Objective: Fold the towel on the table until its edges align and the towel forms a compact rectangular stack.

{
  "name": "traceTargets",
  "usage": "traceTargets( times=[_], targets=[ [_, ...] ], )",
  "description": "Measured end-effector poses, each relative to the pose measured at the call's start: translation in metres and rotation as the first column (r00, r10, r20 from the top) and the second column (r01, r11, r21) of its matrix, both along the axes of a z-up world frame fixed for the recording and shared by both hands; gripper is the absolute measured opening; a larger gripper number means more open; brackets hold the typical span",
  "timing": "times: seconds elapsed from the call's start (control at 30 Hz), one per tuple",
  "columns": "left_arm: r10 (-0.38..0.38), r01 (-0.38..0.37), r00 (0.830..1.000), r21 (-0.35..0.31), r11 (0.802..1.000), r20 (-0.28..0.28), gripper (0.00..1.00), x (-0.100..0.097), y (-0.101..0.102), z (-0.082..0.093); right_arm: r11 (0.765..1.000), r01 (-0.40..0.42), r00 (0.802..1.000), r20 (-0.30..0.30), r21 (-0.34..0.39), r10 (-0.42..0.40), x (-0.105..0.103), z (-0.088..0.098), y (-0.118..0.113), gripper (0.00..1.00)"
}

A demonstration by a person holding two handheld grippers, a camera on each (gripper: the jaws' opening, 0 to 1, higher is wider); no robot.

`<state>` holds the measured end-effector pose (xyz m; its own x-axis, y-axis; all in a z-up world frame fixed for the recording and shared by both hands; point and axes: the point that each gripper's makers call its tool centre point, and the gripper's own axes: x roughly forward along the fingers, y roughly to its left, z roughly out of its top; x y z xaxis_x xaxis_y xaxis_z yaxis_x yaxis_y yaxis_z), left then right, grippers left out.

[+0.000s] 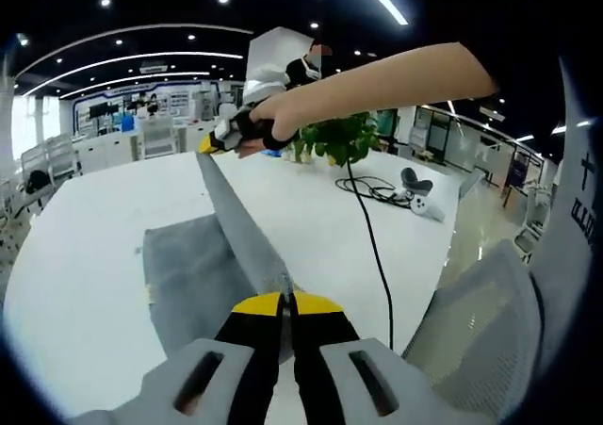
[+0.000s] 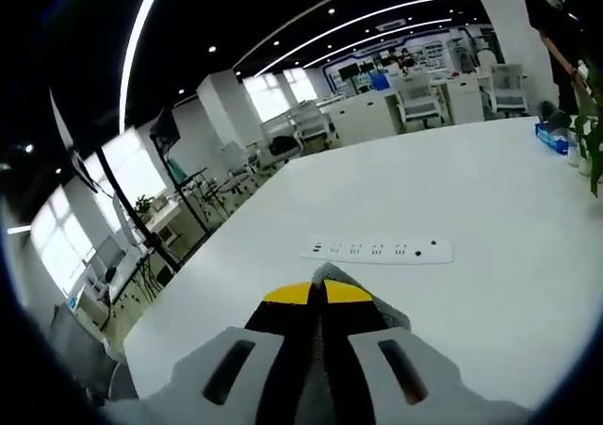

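White table (image 1: 85, 255) spans the middle of the left gripper view; it also takes up the centre and right of the right gripper view.

Grey towel (image 1: 193, 274) lies lower centre on the table in the left gripper view. One edge is lifted into a taut band running from the bottom centre up to the upper centre.

A person's bare forearm (image 1: 386, 81) crosses the upper right of that view, reaching over the table.

Potted green plant (image 1: 341, 138) stands at the table's far side, upper centre. Black cable (image 1: 375, 246) runs from it down the right part of the table, just beside the towel. White controller (image 1: 417, 199) sits right of centre.

White power strip (image 2: 377, 251) lies flat, centre of the right gripper view, just beyond the jaw tips.

Left gripper (image 1: 285, 302): jaws closed on the towel edge, bottom centre. Right gripper (image 1: 219, 140): seen upper centre, pinching the far end of the band; in its own view a grey towel tip pokes out between closed jaws.

No legible writing.
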<state>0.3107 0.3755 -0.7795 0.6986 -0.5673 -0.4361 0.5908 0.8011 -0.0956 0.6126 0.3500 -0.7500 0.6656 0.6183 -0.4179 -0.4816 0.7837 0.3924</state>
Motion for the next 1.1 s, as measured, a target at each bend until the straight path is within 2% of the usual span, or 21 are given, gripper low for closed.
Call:
traceTargets(
  times=[0.17, 0.23, 0.37, 0.5, 0.63, 0.7, 0.8, 0.93, 1.1],
  targets=[
    [0.027, -0.027, 1.0, -0.014, 1.0, -0.005, 0.03, -0.003, 0.016, -0.003, 1.0, -0.012, 1.0, -0.002, -0.012, 0.012, -0.002, -0.004, 0.021, 0.0],
    [0.035, -0.035, 0.999, -0.016, 0.999, -0.006, 0.03, -0.003, 0.021, -0.004, 0.999, 0.015, 1.0, 0.023, -0.036, -0.014, 0.001, -0.004, 0.024, 0.0],
    [0.054, -0.054, 0.999, -0.034, 0.998, -0.008, 0.03, -0.003, 0.03, 0.0, 0.999, 0.023, 0.999, 0.032, -0.026, -0.022, 0.002, -0.006, 0.037, 0.0],
    [0.056, -0.057, 0.998, -0.027, 0.998, -0.029, 0.03, -0.005, 0.037, -0.01, 0.999, 0.005, 1.0, 0.014, -0.035, -0.004, 0.008, -0.019, 0.051, 0.0],
    [0.08, -0.083, 0.995, -0.052, 0.995, -0.065, 0.03, -0.006, 0.046, -0.016, 0.999, -0.003, 1.0, 0.003, -0.041, 0.003, 0.013, -0.032, 0.063, 0.0],
    [0.1, -0.105, 0.992, -0.063, 0.993, -0.079, 0.03, -0.006, 0.051, -0.02, 0.999, 0.0, 1.0, 0.001, -0.045, 0.0, 0.016, -0.039, 0.067, 0.0],
    [0.152, -0.167, 0.978, -0.102, 0.981, -0.141, 0.03, -0.007, 0.061, -0.034, 0.997, -0.017, 1.0, -0.007, -0.075, 0.016, 0.018, -0.053, 0.073, 0.0],
    [0.182, -0.206, 0.966, -0.121, 0.971, -0.184, 0.03, -0.006, 0.07, -0.049, 0.993, -0.046, 0.999, -0.024, -0.109, 0.043, 0.018, -0.067, 0.081, 0.0],
    [0.207, -0.236, 0.955, -0.124, 0.964, -0.212, 0.03, -0.006, 0.079, -0.061, 0.991, -0.063, 0.997, -0.042, -0.117, 0.059, 0.019, -0.081, 0.092, 0.0]
  ],
)
